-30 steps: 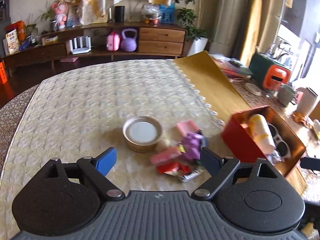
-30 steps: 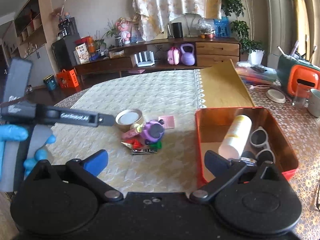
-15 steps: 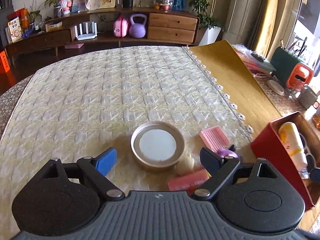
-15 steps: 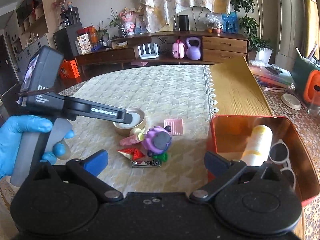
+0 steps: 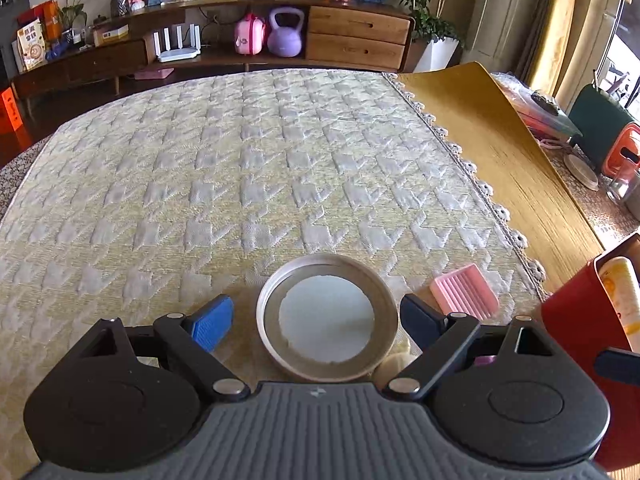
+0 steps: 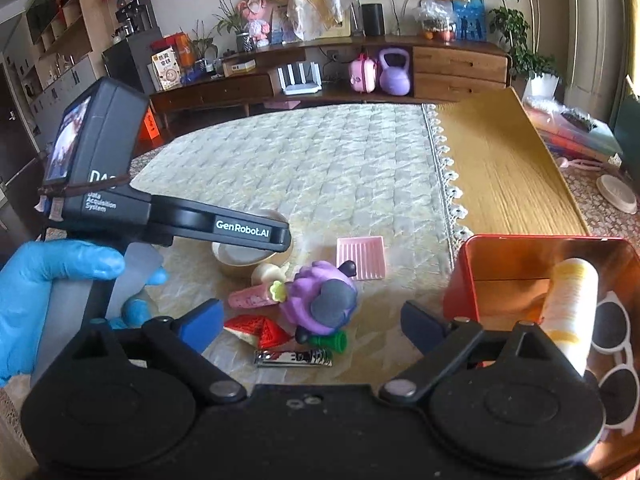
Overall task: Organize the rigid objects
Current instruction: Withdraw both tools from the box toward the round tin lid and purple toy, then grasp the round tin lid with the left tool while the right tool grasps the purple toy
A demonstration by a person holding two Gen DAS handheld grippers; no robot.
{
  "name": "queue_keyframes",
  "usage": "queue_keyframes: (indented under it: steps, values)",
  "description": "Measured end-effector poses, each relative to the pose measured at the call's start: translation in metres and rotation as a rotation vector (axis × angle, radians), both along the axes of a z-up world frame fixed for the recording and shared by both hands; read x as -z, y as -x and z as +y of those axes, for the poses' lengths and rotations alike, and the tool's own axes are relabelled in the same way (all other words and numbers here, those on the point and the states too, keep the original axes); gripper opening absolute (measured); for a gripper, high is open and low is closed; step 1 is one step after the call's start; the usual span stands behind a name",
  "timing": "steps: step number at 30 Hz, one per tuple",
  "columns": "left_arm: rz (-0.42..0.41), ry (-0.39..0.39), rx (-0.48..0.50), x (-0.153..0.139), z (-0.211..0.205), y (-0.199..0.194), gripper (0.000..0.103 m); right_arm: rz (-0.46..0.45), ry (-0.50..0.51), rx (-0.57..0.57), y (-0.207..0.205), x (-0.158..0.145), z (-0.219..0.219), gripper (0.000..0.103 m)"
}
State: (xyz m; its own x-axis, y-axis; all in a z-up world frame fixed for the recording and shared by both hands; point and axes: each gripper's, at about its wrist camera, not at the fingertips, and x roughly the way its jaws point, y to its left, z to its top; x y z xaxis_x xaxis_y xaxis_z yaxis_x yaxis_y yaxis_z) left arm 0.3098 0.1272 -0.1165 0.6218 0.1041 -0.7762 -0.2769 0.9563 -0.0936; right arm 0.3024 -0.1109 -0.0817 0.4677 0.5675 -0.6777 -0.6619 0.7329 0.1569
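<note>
Fingers of our left gripper (image 5: 316, 316) straddle the round tin (image 5: 326, 318), apparently untouched; our right gripper (image 6: 312, 322), narrowing empty over the purple toy (image 6: 320, 300), might nudge neighbours.

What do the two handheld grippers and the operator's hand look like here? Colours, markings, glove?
Left gripper: black linkage arms with silver pivot pins, blue ribbed finger pads, grey ribbed body. From the right wrist view its side is a black housing with white "GenRobot.AI" lettering, a small screen and a pale grey handle. The hand on it wears a blue glove. Right gripper: same black linkages, blue pads, black body.
</note>
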Motion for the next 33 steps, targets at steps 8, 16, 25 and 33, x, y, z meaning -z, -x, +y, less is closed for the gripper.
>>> queue_keyframes:
  steps: [8,16,25,33]
  values:
    - [0.013,0.011,-0.010,0.011,0.003,-0.011,0.091,0.009,0.039,0.001,-0.017,0.016,0.009,0.080]
    - [0.000,-0.037,0.008,0.016,-0.002,-0.014,0.091,-0.038,0.085,-0.043,-0.016,0.019,0.023,0.071]
    - [-0.020,-0.080,0.041,0.017,-0.009,-0.011,0.078,-0.007,0.088,-0.059,-0.020,0.029,0.029,0.057]
    - [-0.021,-0.082,0.037,0.015,-0.005,-0.002,0.077,-0.002,0.064,-0.056,-0.019,0.028,0.027,0.049]
